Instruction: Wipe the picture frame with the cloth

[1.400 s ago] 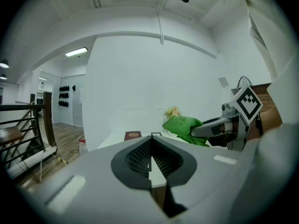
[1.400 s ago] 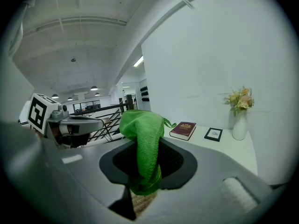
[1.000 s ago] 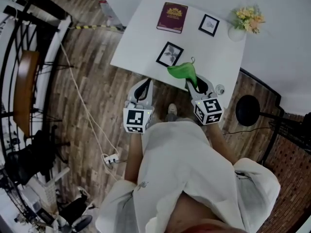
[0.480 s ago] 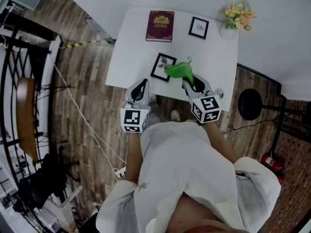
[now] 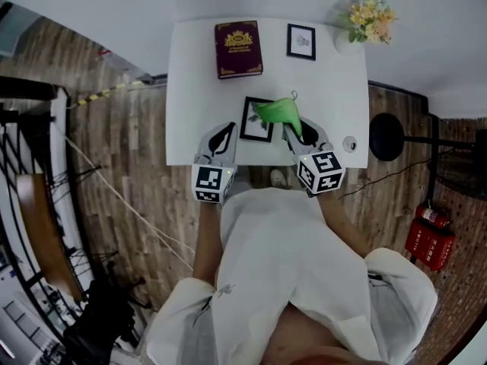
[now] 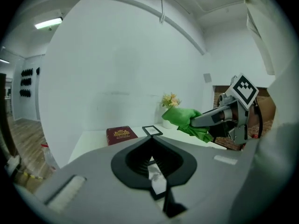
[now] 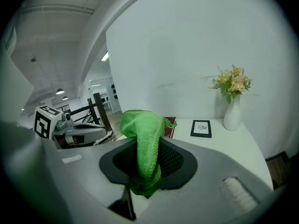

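Right claw (image 5: 294, 132) clamps cloth (image 5: 275, 112) — left claw (image 5: 223, 136) closed.

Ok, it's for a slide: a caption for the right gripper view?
Right gripper holding a green cloth, a small picture frame and flower vase on the white table beyond.

The right gripper (image 7: 147, 149) has its grey jaws clamped on a bright green microfibre cloth (image 7: 141, 129), which bunches up above them. Beyond, a white table (image 7: 240, 146) carries a small black-framed picture (image 7: 201, 128), a dark red book (image 7: 171, 124) partly behind the cloth, and a white vase of pale flowers (image 7: 232, 110).
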A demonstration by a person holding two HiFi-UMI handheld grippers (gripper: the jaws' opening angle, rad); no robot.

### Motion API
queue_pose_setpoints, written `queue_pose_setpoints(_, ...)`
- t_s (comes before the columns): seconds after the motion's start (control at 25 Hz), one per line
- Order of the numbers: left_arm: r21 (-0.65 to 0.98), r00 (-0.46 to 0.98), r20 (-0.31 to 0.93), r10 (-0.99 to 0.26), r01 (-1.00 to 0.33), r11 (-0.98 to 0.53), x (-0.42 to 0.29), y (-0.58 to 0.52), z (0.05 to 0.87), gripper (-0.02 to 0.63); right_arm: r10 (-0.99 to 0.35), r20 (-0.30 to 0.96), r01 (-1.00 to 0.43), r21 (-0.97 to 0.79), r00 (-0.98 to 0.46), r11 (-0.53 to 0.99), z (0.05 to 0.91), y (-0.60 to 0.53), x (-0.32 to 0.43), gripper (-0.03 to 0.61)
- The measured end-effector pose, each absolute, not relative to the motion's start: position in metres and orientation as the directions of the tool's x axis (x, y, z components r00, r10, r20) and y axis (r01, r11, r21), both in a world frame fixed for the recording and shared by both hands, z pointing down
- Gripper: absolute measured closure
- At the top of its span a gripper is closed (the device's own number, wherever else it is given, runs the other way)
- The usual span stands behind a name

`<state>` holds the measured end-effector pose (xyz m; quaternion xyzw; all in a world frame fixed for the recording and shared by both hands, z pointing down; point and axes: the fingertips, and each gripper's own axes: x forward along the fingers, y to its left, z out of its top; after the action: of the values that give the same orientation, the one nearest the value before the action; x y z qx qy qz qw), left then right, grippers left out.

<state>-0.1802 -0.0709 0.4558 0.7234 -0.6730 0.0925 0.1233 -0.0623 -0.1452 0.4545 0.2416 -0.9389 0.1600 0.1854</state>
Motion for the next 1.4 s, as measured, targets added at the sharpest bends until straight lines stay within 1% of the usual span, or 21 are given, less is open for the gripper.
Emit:
queue_pose_setpoints(0.2,0.099,0.214,0.343,-0.915,-0.976,-0.192,-0.196,-0.086,0.478,0.594,-0.456,0.475,-0.605,-0.226,-0.753,0.763,0.472,-0.147,-0.081,0.488)
queue_pose_setpoints(0.4,0.152,0.363,0.395,-0.844,-0.932,-0.329,-0.196,-0.094,0.512,0.594,-0.517,0.548,-0.72,-0.255,-0.657,0.645,0.501,-0.14,-0.078,0.488)
queue_pose_setpoints(0.72,0.189,0.491,0.442,-0.751,-0.869,-0.456,-0.193,-0.108,0.551,0.594,-0.56,0.602,-0.797,-0.237,-0.569,0.556,0.532,-0.138,-0.08,0.488)
queue_pose_setpoints(0.96,0.204,0.539,0.489,-0.686,-0.835,-0.511,-0.184,-0.108,0.576,0.594,-0.567,0.619,-0.819,-0.243,-0.543,0.519,0.547,-0.138,-0.08,0.488)
queue_pose_setpoints(1.4,0.201,0.547,0.565,-0.618,-0.818,-0.54,-0.166,-0.112,0.609,0.594,-0.515,0.641,-0.798,-0.278,-0.568,0.534,0.57,-0.146,-0.087,0.488)
